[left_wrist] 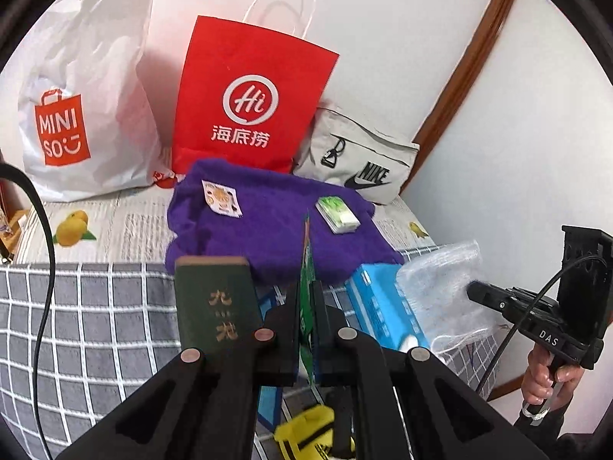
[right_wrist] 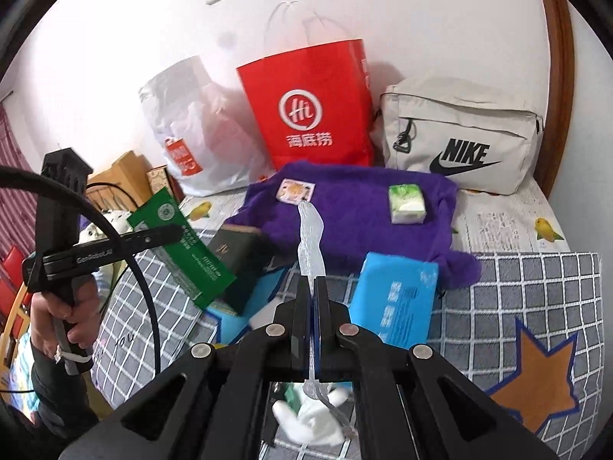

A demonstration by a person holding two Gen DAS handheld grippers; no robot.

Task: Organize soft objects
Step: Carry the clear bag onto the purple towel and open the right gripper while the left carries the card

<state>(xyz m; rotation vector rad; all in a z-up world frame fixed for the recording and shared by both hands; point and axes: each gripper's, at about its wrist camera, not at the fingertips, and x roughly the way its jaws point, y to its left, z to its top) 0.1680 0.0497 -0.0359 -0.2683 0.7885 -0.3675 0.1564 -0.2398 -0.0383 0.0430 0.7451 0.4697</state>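
The right gripper (right_wrist: 315, 287) is closed on a clear plastic bag (right_wrist: 311, 237). At the left, the left gripper (right_wrist: 168, 233) pinches a green packet (right_wrist: 184, 245). A purple sweater (right_wrist: 356, 211) lies on the bed (right_wrist: 536, 287) near its far edge, before a red paper bag (right_wrist: 310, 107).

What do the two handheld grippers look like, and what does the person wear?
Both grippers are matte black, with angular linkage arms joined by round silver pivots. The right gripper carries white "DAS" lettering and a thin black cable; the left gripper reads "GenRobot.AI" and trails a thicker black cable. Each handle has a white cable tie near its base. The person's sleeves look dark.
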